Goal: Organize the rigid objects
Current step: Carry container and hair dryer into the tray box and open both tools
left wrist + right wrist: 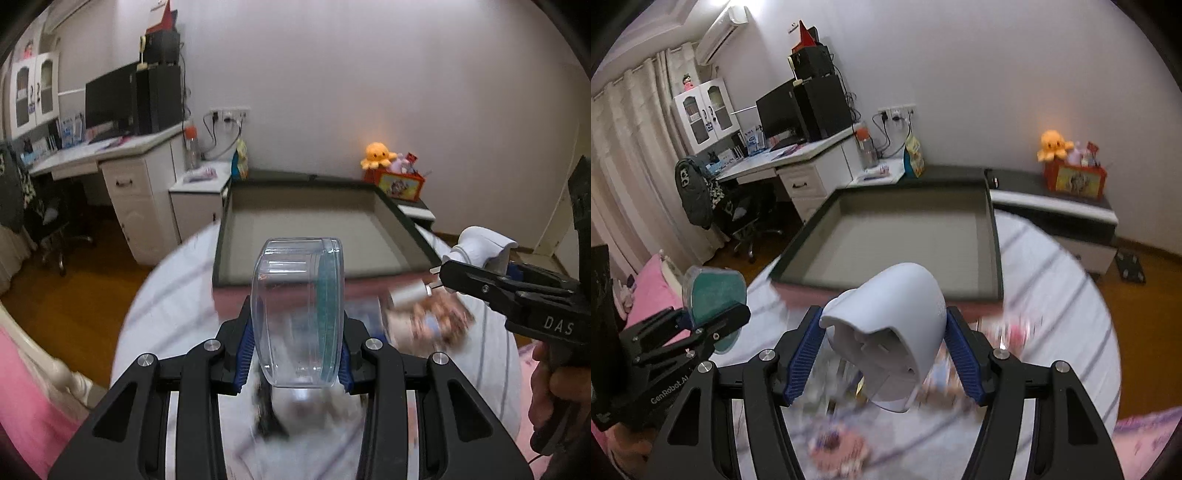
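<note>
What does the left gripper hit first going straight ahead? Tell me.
Probably the dark-rimmed grey tray: the left gripper, shut on a clear plastic container, points at its near edge; depth is uncertain.

The left tool (297, 343) clamps a clear plastic box (297, 314) with a green lid between its blue pads. To its right, the right tool (443, 275) holds a white object (480, 245) near the dark tray (402, 221).

Bedroom interior with plain white wall (997, 74) and wooden floor (74, 302). A white desk (798, 155) bearing a dark monitor (775, 107) stands left, beside cream curtains (624, 155); air conditioner (720, 31) above.
</note>
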`<move>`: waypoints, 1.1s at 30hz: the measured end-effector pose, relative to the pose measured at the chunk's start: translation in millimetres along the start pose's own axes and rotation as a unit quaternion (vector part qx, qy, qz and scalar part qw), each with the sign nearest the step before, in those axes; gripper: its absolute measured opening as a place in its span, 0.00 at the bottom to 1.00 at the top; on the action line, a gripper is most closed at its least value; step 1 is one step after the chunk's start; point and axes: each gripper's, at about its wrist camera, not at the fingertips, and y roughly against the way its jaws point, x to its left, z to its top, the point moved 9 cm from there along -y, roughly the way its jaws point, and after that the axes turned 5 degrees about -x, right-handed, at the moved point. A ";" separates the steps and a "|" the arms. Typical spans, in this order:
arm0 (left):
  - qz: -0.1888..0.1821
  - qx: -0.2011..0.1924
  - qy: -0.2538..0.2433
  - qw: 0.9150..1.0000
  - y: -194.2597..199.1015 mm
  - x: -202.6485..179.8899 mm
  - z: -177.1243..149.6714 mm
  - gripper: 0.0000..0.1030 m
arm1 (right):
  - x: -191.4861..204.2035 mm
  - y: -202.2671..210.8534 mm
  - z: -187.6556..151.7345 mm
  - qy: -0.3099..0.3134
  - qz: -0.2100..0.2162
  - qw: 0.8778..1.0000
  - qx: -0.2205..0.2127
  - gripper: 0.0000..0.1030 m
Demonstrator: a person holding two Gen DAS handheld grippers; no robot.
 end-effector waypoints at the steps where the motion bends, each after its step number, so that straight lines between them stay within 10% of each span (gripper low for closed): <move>1: 0.005 -0.005 -0.002 1.000 -7.6 1.9 12.0 0.36 | -1.9 -6.1 8.6 0.002 -0.002 1.000 -0.001 0.64; 17: 0.045 0.108 -0.009 0.993 -164.3 24.6 29.9 0.37 | -39.6 -145.7 29.6 0.014 -0.046 0.993 0.112 0.65; 27: 0.041 0.088 0.002 0.995 -142.7 28.1 32.6 0.96 | -48.6 -134.1 31.6 0.024 -0.076 0.990 0.113 0.87; 33: 0.039 0.022 -0.002 0.999 -81.7 24.9 49.5 1.00 | -46.1 -97.4 47.3 -0.008 -0.067 0.996 0.063 1.00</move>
